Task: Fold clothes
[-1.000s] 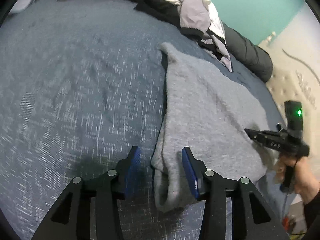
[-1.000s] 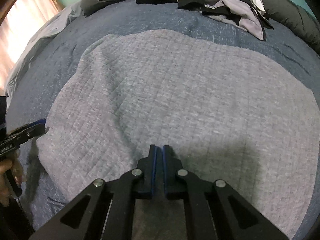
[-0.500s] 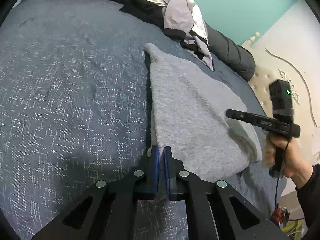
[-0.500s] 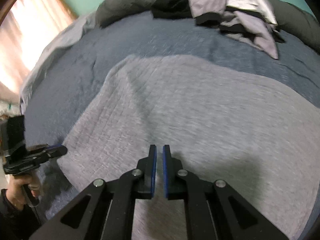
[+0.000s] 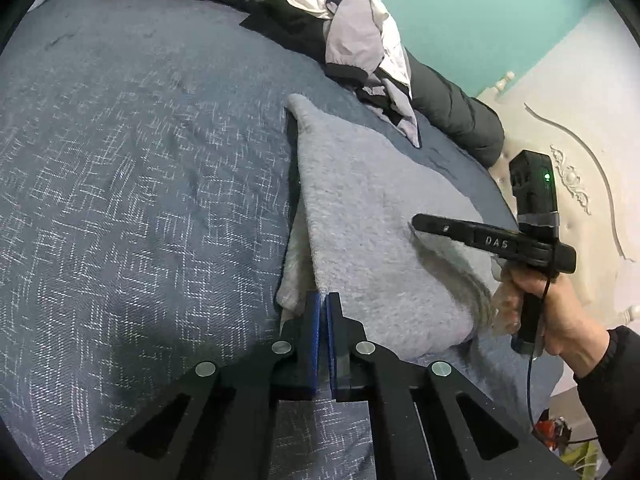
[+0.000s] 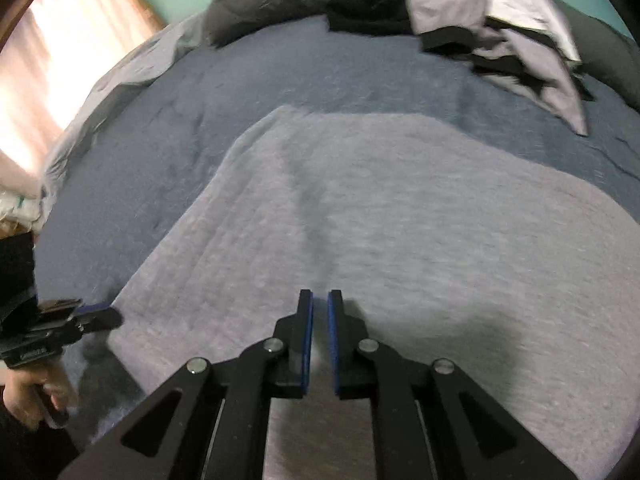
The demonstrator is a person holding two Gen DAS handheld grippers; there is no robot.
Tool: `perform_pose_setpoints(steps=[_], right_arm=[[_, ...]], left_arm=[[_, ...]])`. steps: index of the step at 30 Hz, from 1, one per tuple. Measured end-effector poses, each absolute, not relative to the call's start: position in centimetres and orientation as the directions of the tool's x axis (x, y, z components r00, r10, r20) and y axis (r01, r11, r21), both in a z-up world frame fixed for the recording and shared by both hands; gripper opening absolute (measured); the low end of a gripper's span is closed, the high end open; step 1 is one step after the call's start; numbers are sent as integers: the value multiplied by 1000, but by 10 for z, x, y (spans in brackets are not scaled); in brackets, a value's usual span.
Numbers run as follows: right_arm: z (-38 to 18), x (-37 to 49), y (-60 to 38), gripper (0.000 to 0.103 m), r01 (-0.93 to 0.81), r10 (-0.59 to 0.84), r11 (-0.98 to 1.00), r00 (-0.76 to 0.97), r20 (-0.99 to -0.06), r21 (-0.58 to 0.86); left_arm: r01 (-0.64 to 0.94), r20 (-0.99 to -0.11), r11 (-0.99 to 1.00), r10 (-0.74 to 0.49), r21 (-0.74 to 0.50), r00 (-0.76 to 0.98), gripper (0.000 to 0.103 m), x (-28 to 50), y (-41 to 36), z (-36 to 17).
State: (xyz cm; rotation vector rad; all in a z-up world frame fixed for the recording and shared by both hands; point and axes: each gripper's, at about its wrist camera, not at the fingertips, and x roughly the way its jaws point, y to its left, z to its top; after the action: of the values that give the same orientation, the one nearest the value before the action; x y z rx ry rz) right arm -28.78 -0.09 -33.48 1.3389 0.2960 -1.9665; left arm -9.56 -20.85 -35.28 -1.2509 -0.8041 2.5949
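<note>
1. Bed is filling both views, covered in a blue-grey woven bedspread; a dark grey duvet is bunching along the far edge under a teal wall.
2. Grey knit garment is lying spread on the bedspread – the left wrist view shows its near-left edge doubled, a pale underside showing beneath, and a far corner pointing toward the duvet. In the right wrist view the garment is taking up most of the middle and near ground.
3. Heap of unfolded clothes, lilac, white and black, is sitting against the duvet, well apart from the grey garment.
4. Left gripper is clenching the garment's near-left edge, blue pads pressed together on the cloth.
5. Right gripper is pinching a raised ridge of the garment's near-right edge – its jaws have just been easing apart slightly, cloth between them. The right hand is gripping its handle.
</note>
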Motion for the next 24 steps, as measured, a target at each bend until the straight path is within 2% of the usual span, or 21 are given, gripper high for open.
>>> perform_pose_setpoints(steps=[2,5,8,12,15,20,24], right_arm=[[-350,-284,-6,7,691,-383,-704,-175,-907,164],[-346,-287,11,6,670,-407,-719,-192,-893,184],[-342,-289,42,6,637,-365,-756,-224,-904,147],[-335,-294,88,7,549,-435,-795,-220,-873,257],[-336,-284,92,7,571,-491,-758,-182,-852,314],[-354,-281,96,6,571,-462,-765,-165,-871,297],[-347,-274,127,7,536,-427,-804,-220,-877,257]], left_arm=[[88,-691,-853,352,-514,-631,3,-96,-207,-354],[97,-700,-851,354,-516,-620,3,-96,-210,-360],[108,-703,-846,355,-522,-616,3,-96,-214,-364],[107,-707,-853,346,-510,-616,4,-96,-212,-363],[111,-716,-859,338,-500,-611,4,-97,-210,-364],[101,-730,-878,320,-468,-603,4,-97,-206,-363],[101,-726,-872,328,-479,-604,4,-96,-208,-362]])
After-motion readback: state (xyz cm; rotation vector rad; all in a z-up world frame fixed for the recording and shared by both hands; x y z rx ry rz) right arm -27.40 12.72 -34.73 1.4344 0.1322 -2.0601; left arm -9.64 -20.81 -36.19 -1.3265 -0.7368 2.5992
